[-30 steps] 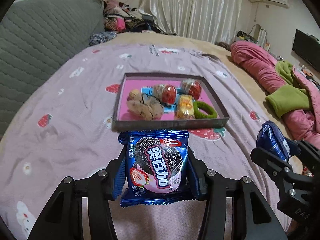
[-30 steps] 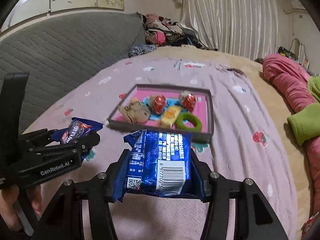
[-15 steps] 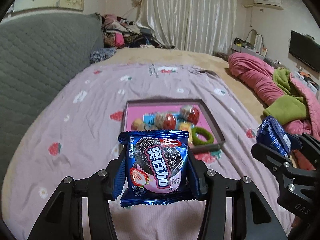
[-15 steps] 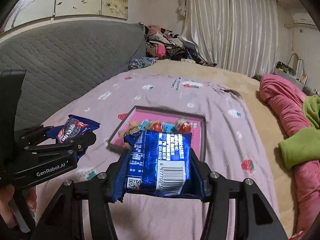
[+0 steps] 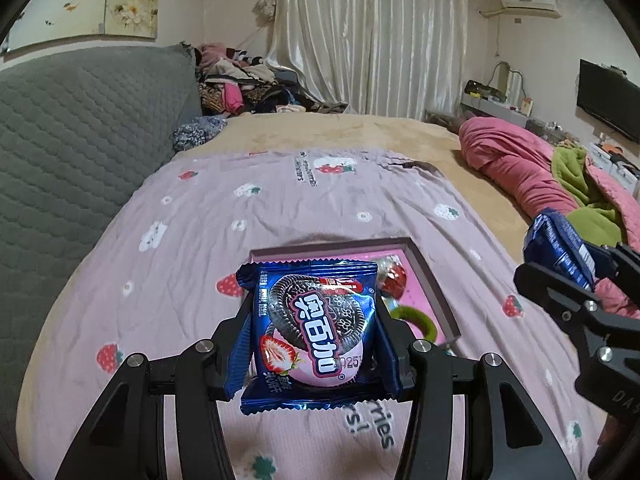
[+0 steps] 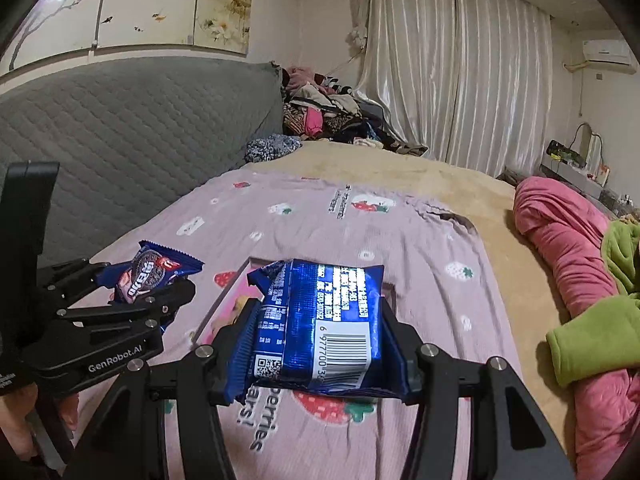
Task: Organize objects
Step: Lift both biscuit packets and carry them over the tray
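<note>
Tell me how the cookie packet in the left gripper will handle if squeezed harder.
The cookie packet looks light. Its glossy foil is probably slippery, and the flaps crumple against the fingers, so it is floppy. The cookies inside could crack.

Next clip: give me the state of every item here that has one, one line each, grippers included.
Left gripper: shut on front-facing cookie packet.
Front-facing cookie packet: held upright, off the bed.
Right gripper: shut on barcode-side cookie packet.
Barcode-side cookie packet: held, back side showing.
Pink tray: on the bedspread, holding items, partly hidden.
Curtains: drawn.
</note>
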`<state>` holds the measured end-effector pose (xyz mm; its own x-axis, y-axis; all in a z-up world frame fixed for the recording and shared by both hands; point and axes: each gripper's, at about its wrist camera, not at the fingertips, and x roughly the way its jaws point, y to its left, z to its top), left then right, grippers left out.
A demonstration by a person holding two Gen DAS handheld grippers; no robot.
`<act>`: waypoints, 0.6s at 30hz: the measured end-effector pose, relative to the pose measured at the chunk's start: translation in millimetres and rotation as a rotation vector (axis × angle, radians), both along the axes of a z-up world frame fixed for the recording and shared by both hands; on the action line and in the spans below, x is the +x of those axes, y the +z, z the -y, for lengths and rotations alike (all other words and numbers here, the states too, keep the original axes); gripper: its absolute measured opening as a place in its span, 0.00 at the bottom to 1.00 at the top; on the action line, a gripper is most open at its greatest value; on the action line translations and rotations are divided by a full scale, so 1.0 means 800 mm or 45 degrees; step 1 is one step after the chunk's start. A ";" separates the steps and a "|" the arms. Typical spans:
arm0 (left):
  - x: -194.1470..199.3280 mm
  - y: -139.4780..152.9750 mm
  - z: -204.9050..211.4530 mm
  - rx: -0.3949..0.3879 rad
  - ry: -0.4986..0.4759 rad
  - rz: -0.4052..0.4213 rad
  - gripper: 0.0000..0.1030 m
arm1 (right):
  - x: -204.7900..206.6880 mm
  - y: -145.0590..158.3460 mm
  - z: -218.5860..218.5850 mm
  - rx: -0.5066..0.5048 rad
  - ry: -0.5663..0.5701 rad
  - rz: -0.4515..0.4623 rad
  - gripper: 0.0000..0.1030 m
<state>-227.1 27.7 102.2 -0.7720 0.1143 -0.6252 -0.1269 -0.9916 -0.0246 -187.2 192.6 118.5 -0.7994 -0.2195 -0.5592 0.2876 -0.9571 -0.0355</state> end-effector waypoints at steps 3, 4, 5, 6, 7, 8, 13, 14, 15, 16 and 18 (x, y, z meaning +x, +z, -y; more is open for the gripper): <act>-0.024 -0.003 0.002 -0.005 0.007 -0.003 0.52 | -0.018 -0.001 -0.001 0.006 -0.005 -0.010 0.54; -0.031 -0.005 0.004 -0.001 0.010 0.001 0.52 | -0.024 -0.002 -0.001 0.005 -0.005 -0.011 0.54; -0.037 -0.006 0.005 0.005 0.014 -0.002 0.52 | -0.032 -0.004 -0.001 0.010 -0.008 -0.010 0.54; -0.044 -0.007 0.005 0.008 0.014 -0.006 0.52 | -0.036 -0.006 -0.002 0.012 -0.011 -0.013 0.54; -0.054 -0.011 0.005 0.006 0.014 -0.002 0.52 | -0.041 -0.007 -0.003 0.014 -0.017 -0.015 0.54; -0.060 -0.013 0.004 0.005 0.012 0.001 0.52 | -0.047 -0.010 -0.003 0.013 -0.020 -0.011 0.54; -0.096 -0.038 0.001 0.004 0.011 0.011 0.52 | -0.078 -0.030 -0.002 0.009 -0.029 0.008 0.54; -0.103 -0.044 0.000 0.001 0.011 0.016 0.52 | -0.084 -0.035 -0.003 0.008 -0.028 0.014 0.54; -0.110 -0.051 0.000 0.005 0.016 0.023 0.52 | -0.092 -0.041 -0.003 0.007 -0.031 0.019 0.54; -0.118 -0.060 0.000 0.012 0.009 0.024 0.52 | -0.097 -0.045 -0.004 0.000 -0.032 0.021 0.54; -0.127 -0.075 -0.003 -0.001 0.013 0.036 0.52 | -0.110 -0.057 -0.007 -0.009 -0.030 0.031 0.54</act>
